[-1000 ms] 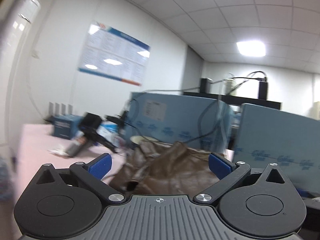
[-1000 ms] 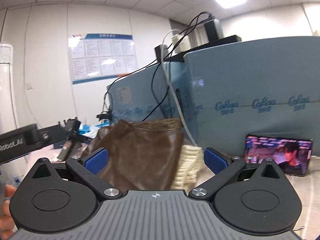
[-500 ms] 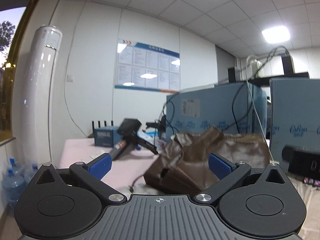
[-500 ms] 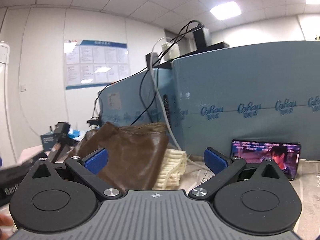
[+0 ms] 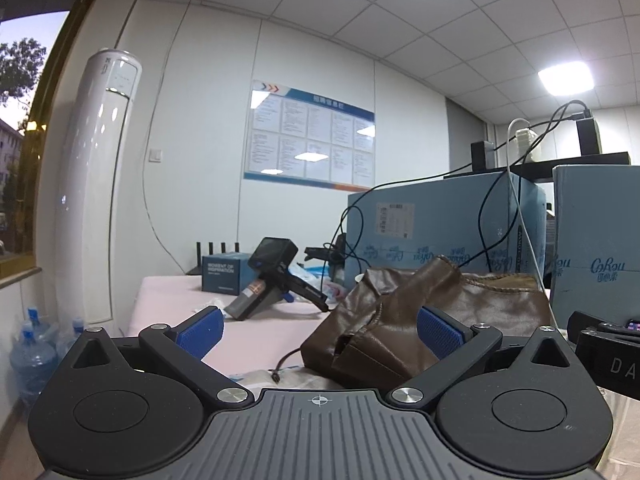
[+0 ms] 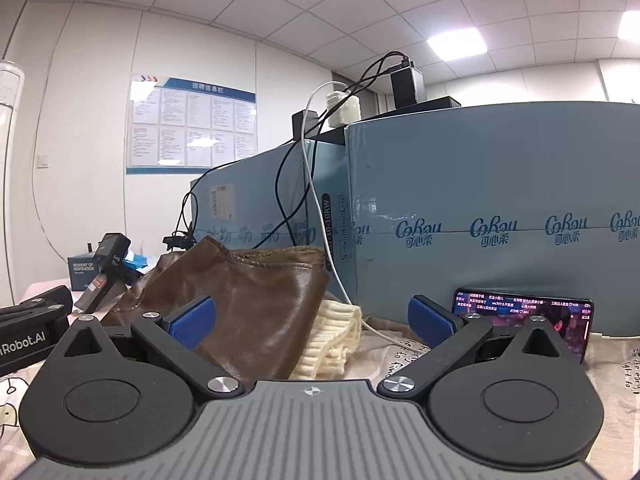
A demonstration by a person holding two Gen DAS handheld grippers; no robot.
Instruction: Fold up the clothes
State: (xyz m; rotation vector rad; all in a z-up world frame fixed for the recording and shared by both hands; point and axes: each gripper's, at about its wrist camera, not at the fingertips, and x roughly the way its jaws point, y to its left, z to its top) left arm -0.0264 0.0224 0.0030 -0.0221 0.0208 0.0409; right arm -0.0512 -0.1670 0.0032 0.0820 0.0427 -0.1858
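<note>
Brown leather-like cloth, a garment (image 5: pixel 460 312), is heaped on the desk (image 5: pixel 256 332) in front of pale blue boxes (image 6: pixel 500 220). Seen from the right wrist view, a cream knit piece (image 6: pixel 332 336) is tucked under its right edge, touching it. A drawstring end (image 5: pixel 280 368) is seen trailing from the garment's near left corner onto the desk.

Both grippers are held just short of the heap, with nothing between their blue pads. The left gripper (image 5: pixel 320 328) is spread wide; its right pad is seen against the garment's front fold, though contact cannot be judged. The right gripper (image 6: pixel 312 320) is likewise spread wide, the garment and knit piece being framed between its fingers. Part of the left gripper's black body is seen at the left edge of the right wrist view.

A phone (image 6: pixel 524 320) with a lit screen is propped against the blue box to the right of the clothes. A white cable (image 6: pixel 316 208) is draped down over the boxes to the desk beside the knit piece. Behind the garment, a black handheld device (image 5: pixel 268 280) and a small dark blue box (image 5: pixel 222 274) are set on the pink cover. A white column unit (image 5: pixel 100 184) is stood by the wall, with water bottles (image 5: pixel 30 356) at its foot, and a notice board (image 5: pixel 312 140) is hung on the wall.
</note>
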